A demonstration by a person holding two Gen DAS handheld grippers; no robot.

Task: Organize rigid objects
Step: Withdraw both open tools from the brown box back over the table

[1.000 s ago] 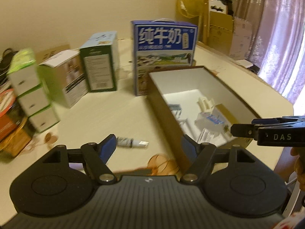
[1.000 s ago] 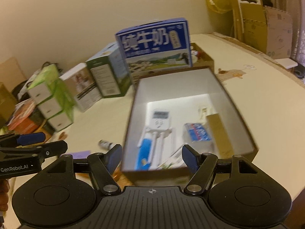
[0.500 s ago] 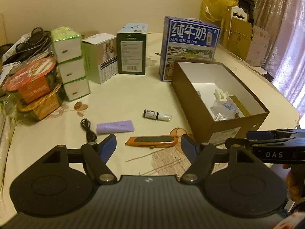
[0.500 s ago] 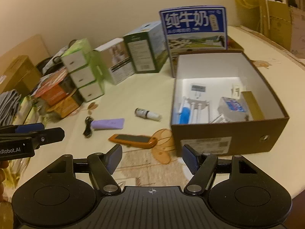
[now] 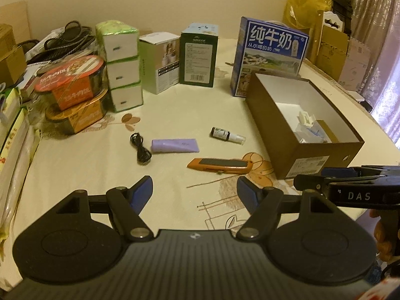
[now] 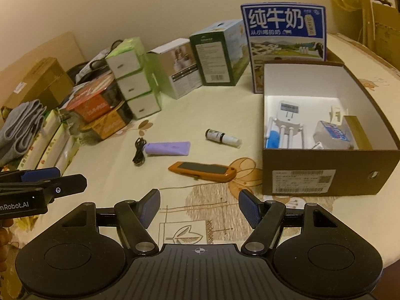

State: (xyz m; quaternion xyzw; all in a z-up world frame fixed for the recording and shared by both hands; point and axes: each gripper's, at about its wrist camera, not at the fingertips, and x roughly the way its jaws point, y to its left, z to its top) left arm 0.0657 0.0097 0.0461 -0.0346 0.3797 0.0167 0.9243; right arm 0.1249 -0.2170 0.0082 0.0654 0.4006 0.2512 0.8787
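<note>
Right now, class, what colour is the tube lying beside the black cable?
Pale purple tube; clearest in the right wrist view.

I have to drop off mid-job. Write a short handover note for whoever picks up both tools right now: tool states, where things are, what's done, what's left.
Left tool: open, empty, hovering over the table near the front edge.
Right tool: open, empty, beside it, nearer the brown box.
Done: the brown box already holds several small items, including a white plug-in device and a blue-and-white packet.
Left on the tablecloth, all apart from each other: orange utility knife, small dropper bottle, purple tube, coiled black cable.
Suggestion: the knife lies closest to both tools and to the box, so it is probably the next pick.
</note>
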